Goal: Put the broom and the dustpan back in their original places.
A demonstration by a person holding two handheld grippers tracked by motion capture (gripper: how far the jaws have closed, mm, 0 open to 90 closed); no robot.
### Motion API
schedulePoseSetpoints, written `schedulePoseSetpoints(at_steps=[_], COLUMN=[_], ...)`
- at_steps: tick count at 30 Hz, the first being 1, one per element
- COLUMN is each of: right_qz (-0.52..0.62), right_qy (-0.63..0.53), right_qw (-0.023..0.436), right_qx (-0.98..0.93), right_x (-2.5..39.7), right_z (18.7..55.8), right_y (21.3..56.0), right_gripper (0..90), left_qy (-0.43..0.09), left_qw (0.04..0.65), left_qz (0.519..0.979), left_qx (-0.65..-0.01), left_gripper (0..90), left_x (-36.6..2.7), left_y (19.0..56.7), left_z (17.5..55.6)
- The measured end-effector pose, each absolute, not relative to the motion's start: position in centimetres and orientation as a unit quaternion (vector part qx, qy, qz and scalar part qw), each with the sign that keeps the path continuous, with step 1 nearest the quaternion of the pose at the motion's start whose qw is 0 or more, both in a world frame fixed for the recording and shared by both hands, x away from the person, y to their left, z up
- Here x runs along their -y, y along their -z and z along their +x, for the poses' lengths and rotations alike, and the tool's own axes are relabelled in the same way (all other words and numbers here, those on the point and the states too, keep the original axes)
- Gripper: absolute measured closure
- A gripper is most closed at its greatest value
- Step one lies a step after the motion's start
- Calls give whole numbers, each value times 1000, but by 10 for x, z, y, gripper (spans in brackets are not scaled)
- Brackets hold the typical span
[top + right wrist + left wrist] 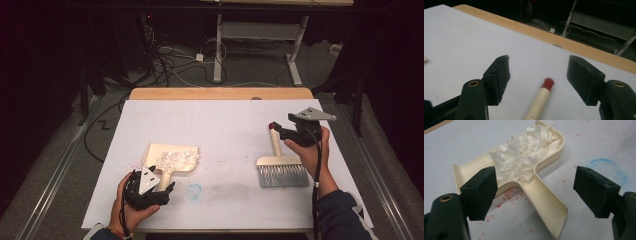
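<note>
A cream dustpan (pixel 172 159) lies on the white sheet at front left, holding a heap of white shreds (pixel 175 160). My left gripper (pixel 166 186) stands open at the pan's handle end. In the left gripper view the dustpan handle (pixel 546 205) lies between and below the open jaws of the left gripper (pixel 536 192), untouched, with the shreds (pixel 521 157) beyond. At the right lies a brush (pixel 281 170) with grey bristles and a cream, red-tipped handle. My right gripper (pixel 278 131) hovers open over that handle tip (pixel 547 83), its jaws either side of the right gripper's (pixel 539 66) gap.
A faint blue smudge (pixel 194 190) and red specks (pixel 509 196) mark the sheet near the dustpan. The wooden table edge (pixel 220 93) runs along the back. Behind it the floor holds cables and the legs of another table (pixel 218 50).
</note>
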State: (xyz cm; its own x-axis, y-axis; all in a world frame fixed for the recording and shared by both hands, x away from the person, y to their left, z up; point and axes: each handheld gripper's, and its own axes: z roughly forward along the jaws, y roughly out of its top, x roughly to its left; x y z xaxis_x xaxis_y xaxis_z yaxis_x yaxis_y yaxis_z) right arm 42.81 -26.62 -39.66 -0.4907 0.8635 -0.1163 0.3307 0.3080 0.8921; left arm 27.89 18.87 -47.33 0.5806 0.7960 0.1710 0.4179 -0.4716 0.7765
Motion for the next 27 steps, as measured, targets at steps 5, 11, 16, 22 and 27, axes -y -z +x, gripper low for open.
schedulePoseSetpoints(at_steps=[5, 11, 16, 22, 27], right_qz=[403, 392, 380, 368, 355], right_qy=[-434, -451, -456, -462, -452], right_qw=[324, 334, 338, 344, 357], right_qx=[-738, -729, -731, -730, -737], right_x=[264, 263, 262, 260, 259], right_z=[425, 419, 412, 402, 393], right_y=[395, 390, 385, 379, 376], right_gripper=[260, 220, 208, 214, 216], left_qy=[-267, -264, -265, -266, -267], left_qw=[352, 351, 349, 348, 345], left_qz=[817, 817, 818, 818, 819], left_qx=[-372, -373, -374, -372, -372], left_gripper=[186, 186, 186, 186, 186], left_x=[-188, -188, -188, -188, -188], left_y=[474, 475, 475, 475, 475], left_z=[280, 280, 280, 280, 280])
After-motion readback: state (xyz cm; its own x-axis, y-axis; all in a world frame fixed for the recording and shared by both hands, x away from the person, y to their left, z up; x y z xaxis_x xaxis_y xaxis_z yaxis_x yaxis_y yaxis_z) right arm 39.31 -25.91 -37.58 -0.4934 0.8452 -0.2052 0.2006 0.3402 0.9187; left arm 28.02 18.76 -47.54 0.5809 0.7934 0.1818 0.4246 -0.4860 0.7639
